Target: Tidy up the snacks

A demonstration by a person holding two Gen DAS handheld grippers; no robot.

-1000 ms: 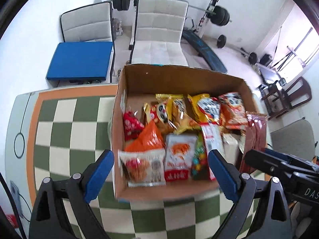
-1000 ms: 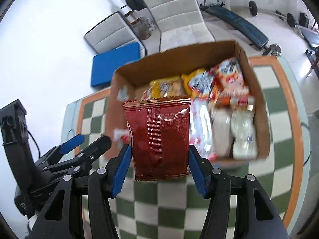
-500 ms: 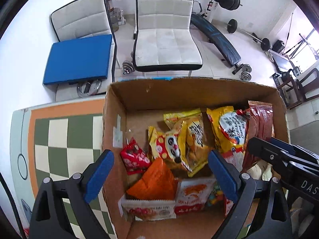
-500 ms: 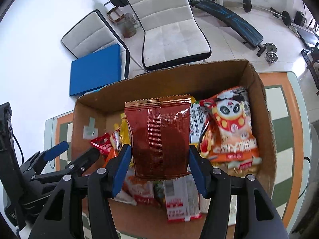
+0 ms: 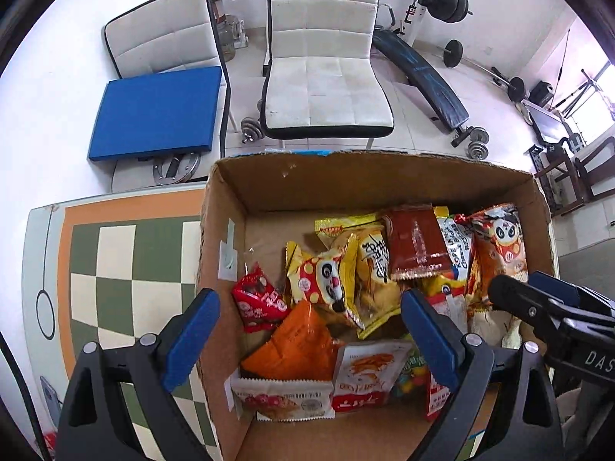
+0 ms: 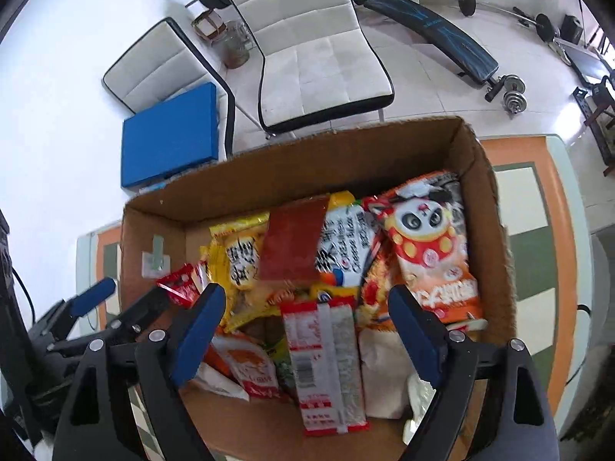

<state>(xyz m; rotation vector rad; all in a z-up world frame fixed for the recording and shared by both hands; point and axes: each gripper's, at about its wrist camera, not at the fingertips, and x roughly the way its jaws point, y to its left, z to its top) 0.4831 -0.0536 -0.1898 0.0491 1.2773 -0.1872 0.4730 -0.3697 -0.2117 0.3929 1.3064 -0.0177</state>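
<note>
Brown box (image 5: 369, 180) — dark red packet (image 5: 417, 244) — green-cream checked table (image 5: 115, 265).

You are looking at one cardboard box (image 5: 246, 188) on one checkered table (image 5: 115, 253). Lying inside the box are two panda packets, one yellow (image 5: 326, 280) and one orange (image 5: 499, 246); one dark red packet (image 5: 415, 246) resting on top of the pile; one orange triangular pouch (image 5: 296, 342); and one small red packet (image 5: 257, 299) nearest the box's left wall. Beyond the box's far wall two white chairs (image 5: 326, 73) are standing, one of them carrying one blue cushion (image 5: 157, 111).
</note>
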